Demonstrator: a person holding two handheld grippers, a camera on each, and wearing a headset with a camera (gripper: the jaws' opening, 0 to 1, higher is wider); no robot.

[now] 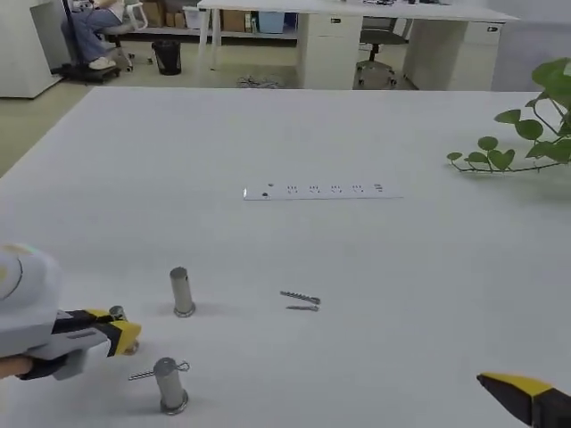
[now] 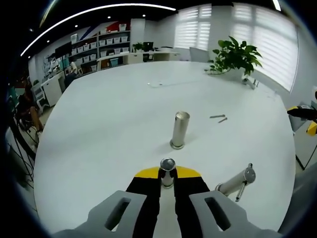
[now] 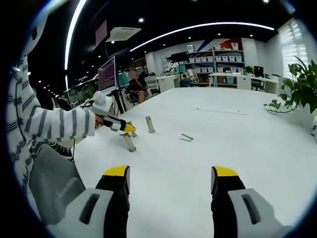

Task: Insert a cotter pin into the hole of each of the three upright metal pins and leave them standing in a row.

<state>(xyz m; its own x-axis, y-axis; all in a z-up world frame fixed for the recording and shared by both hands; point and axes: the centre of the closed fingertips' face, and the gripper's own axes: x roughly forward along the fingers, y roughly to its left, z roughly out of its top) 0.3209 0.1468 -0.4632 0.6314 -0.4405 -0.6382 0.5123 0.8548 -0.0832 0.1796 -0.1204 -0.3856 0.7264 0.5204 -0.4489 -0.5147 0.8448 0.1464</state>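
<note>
Bright office, white desks [image 1: 326, 45], shelving [image 3: 220, 60]

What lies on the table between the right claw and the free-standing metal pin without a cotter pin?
Two loose cotter pins lie between the right claw and that metal pin, on otherwise bare table; the head view shows this.

A white power strip [image 1: 321, 191] lies flat on the pale tabletop [image 1: 268, 134]. Right of the strip sprawls a leafy green plant [image 1: 528, 129] (thin trailing stems); beyond the strip stand white desks [image 1: 317, 49] and a black bin [image 1: 167, 56].
</note>
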